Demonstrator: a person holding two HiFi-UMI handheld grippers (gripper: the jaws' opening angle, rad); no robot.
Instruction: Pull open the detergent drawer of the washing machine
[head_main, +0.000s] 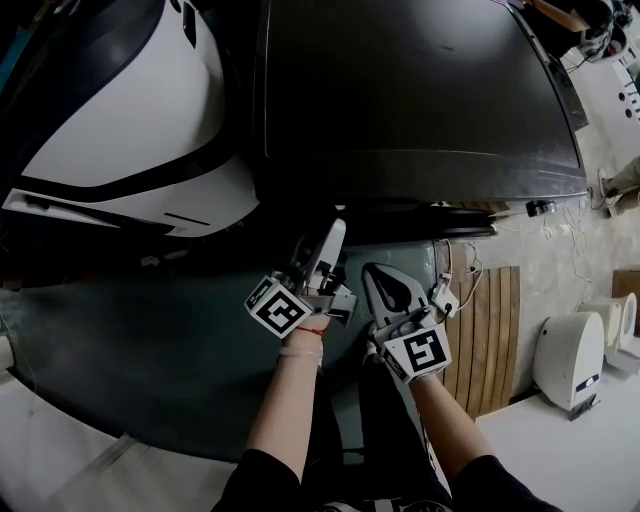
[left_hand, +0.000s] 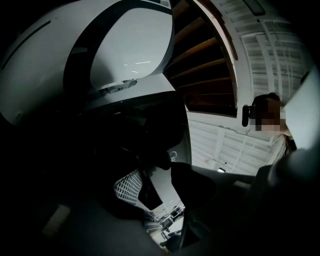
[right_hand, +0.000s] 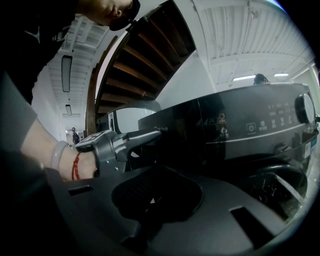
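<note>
Pointing at the front of the washing machine (head_main: 420, 90) just ahead, the left hand-held gripper (head_main: 325, 245) stands open.

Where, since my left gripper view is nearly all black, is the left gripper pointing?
Observer: The right gripper view shows the left gripper aimed at the left end of the washing machine and its dark front panel.
Operator: Is the drawer out?
Observer: No drawer juts from that panel. Whether the fingers touch it, I cannot tell.
Operator: Where is the right gripper?
Observer: In the head view the right gripper sits beside the left one, farther back from the machine.
</note>
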